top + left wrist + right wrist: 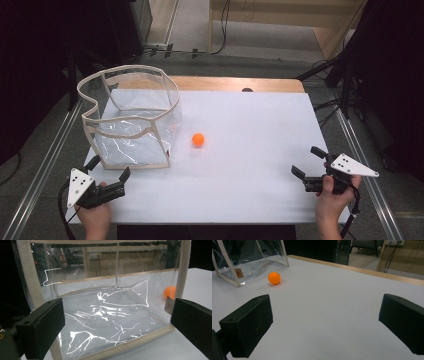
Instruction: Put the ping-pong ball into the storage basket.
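A clear plastic bag [132, 142] with beige trim stands open-topped on the left of the white table [250, 175]. An orange ball [198, 139] rests on the table just right of the bag. My left gripper [110, 167] is open at the near left corner, its jaws facing the bag's front wall [107, 290]; the ball [170, 292] shows through the bag's right edge. My right gripper [306, 161] is open near the table's right edge, empty, its jaws wide apart [327, 312]. From there the ball [274, 278] and the bag [249, 262] lie far ahead to the left.
The table's wooden back edge [235, 83] has a small dark mark [247, 90] on it. Metal rails [45, 165] run along both sides of the table. Cables [220, 30] lie on the floor behind, with dark equipment on either side.
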Demonstrator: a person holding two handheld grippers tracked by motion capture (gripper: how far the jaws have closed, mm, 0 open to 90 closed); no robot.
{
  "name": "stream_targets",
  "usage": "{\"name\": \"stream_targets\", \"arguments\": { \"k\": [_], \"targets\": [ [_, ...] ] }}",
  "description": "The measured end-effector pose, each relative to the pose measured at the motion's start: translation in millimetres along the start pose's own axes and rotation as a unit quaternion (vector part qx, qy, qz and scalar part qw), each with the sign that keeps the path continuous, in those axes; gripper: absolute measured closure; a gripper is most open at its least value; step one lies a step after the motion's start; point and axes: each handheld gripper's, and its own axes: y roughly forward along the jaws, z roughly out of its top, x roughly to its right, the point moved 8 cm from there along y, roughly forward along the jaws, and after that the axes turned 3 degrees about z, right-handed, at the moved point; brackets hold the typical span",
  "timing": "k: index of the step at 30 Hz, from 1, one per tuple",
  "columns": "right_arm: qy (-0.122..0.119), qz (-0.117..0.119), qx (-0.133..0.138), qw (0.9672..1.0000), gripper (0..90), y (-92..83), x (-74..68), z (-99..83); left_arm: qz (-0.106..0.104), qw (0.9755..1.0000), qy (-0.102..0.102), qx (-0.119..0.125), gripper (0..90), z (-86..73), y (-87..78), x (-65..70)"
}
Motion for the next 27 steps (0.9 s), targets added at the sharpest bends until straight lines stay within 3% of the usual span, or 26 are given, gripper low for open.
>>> {"name": "stream_targets", "arguments": {
  "k": [1,14,27],
  "targets": [
    [-0.01,0.0,-0.008,0.9999,0.0,2.4,-1.4,2.7,0.0,1.0,0.002,0.0,0.1,0.0,-0.1,0.1],
    [-0.027,0.035,-0.034,0.9984,0.0,21.6,-10.3,13.6,0.001,1.0,0.007,-0.002,0.1,-0.7,-0.3,1.4],
    [-0.033,0.042,-0.047,0.9975,0.0,35.5,-10.8,23.6,0.002,0.9999,0.012,-0.004,0.1,-1.0,0.6,2.4]
  ]
}}
